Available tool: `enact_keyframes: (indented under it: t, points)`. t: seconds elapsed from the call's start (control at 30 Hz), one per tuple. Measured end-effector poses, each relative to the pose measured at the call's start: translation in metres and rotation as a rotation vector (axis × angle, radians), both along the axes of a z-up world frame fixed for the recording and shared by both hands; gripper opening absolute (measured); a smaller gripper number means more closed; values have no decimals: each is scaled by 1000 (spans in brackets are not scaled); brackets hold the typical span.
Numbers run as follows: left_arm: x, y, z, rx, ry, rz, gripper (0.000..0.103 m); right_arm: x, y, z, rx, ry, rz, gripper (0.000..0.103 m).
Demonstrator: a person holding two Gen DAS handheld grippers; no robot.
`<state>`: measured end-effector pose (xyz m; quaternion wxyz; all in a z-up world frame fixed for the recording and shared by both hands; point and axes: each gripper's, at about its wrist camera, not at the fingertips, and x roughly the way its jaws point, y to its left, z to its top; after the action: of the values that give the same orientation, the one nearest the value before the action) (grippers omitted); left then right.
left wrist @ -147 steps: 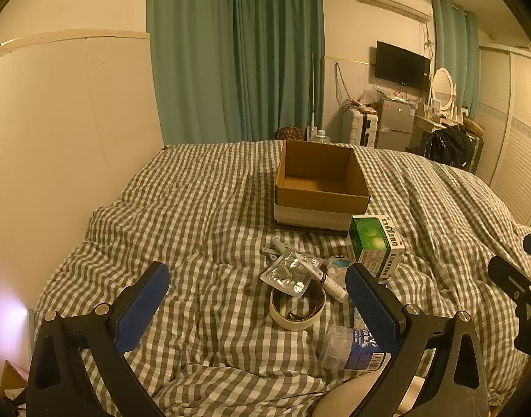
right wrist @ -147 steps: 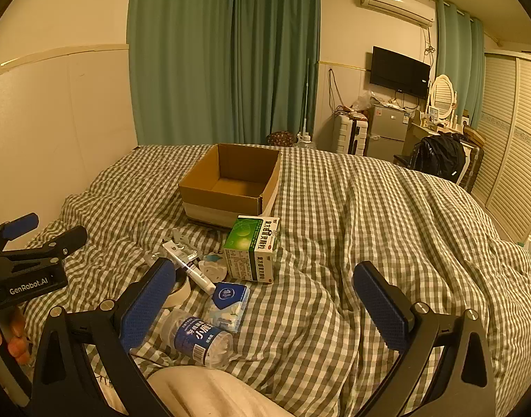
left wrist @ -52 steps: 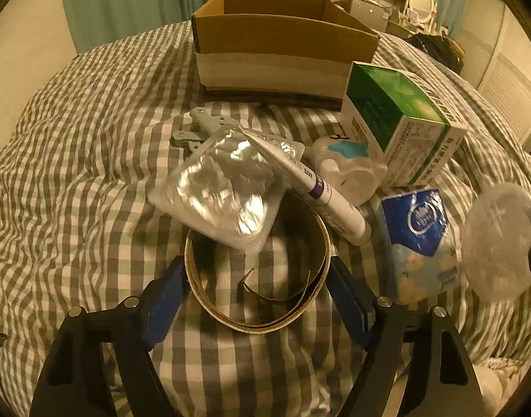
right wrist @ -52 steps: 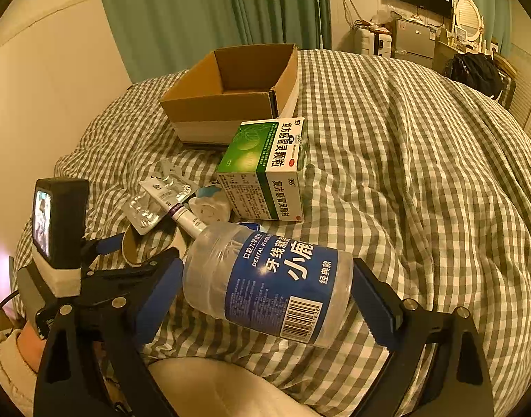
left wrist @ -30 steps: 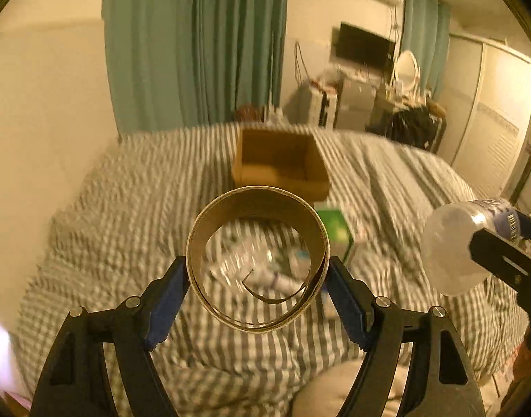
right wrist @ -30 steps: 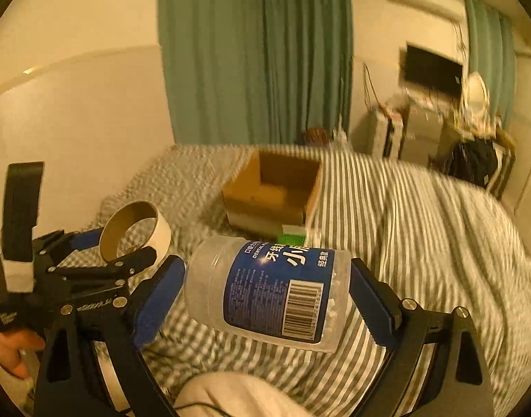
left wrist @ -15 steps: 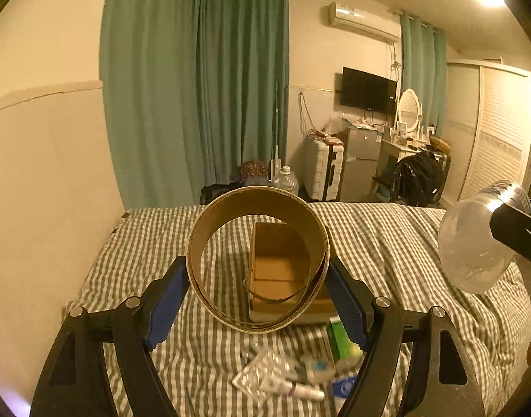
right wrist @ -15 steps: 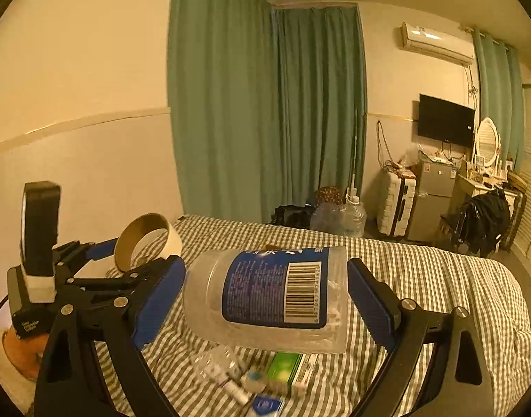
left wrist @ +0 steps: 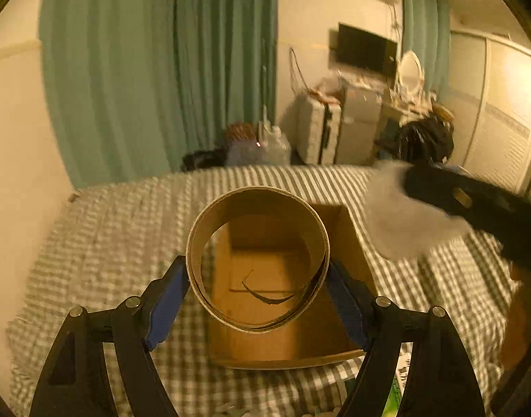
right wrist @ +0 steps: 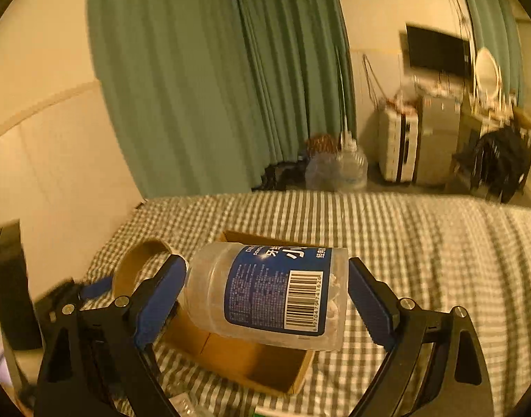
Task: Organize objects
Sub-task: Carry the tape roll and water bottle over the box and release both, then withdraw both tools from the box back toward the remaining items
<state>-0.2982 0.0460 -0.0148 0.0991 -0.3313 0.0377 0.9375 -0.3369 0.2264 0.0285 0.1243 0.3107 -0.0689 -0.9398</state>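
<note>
My left gripper [left wrist: 258, 292] is shut on a brown tape roll [left wrist: 195, 243], held upright in the air just over the near half of the open cardboard box [left wrist: 352, 239]. Through the roll's hole I see the box floor. My right gripper [right wrist: 267, 293] is shut on a clear plastic jar with a blue label [right wrist: 272, 292], lying sideways between the pads above the cardboard box [right wrist: 244, 361]. In the left wrist view the jar [left wrist: 397, 219] and the right gripper's arm hang blurred at the right of the box. The tape roll [right wrist: 133, 271] shows left of the jar in the right wrist view.
The box sits on a green-and-white checked duvet [left wrist: 109, 229] covering the bed. A cream wall panel [right wrist: 56, 173] runs along the bed's left side. Beyond the foot are green curtains [left wrist: 161, 69], a suitcase [left wrist: 317, 135] and a dark bag [left wrist: 425, 142]. Small items peek in at the left wrist view's bottom edge.
Both grippers have moved forward and tilted down with their loads. The box, far off half a second ago, now lies right under the tape roll and the jar.
</note>
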Motion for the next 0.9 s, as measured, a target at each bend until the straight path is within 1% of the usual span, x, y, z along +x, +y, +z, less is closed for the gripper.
enact_keyframes:
  t: [0.03, 0.17, 0.23, 0.33, 0.37, 0.43, 0.5, 0.53, 0.67, 0.73, 0.8, 0.87, 0.9]
  points:
    - [-3, 5, -9, -10, -11, -7, 80, -9, -1, -11, -9, -24, -3, 92]
    - [-16, 12, -44, -36, -76, -17, 80, -25, 1, -42, -20, -74, -14, 92]
    - [-16, 8, -54, -29, -98, -22, 80, -22, 5, -50, -27, -97, -22, 92]
    - [-10, 2, -56, -5, -112, -29, 82, -13, 9, -48, -62, -99, -25, 93]
    - [-7, -1, -54, 2, -117, -31, 83, -11, 14, -48, -63, -96, -29, 96]
    - [0, -3, -48, 15, -129, -43, 85, 1, 18, -34, -57, -83, -57, 103]
    - [5, -2, -37, -1, -126, -32, 96, 22, 15, -15, -48, -61, -63, 103]
    - [13, -4, -29, -12, -112, -15, 100, 29, 15, -6, -40, -49, -67, 103]
    - [44, -21, 4, -12, -68, 15, 101, 72, 17, 47, 19, 14, -94, 103]
    - [63, -31, 21, -2, -37, 28, 101, 92, 15, 67, 48, 45, -100, 103]
    - [86, -42, 40, 10, -2, 51, 102, 126, 15, 90, 76, 87, -100, 103]
    - [113, -53, 56, 39, 23, 69, 102, 160, 11, 106, 94, 119, -86, 103]
    - [123, -60, 60, 50, 29, 76, 102, 171, 9, 112, 98, 131, -74, 103]
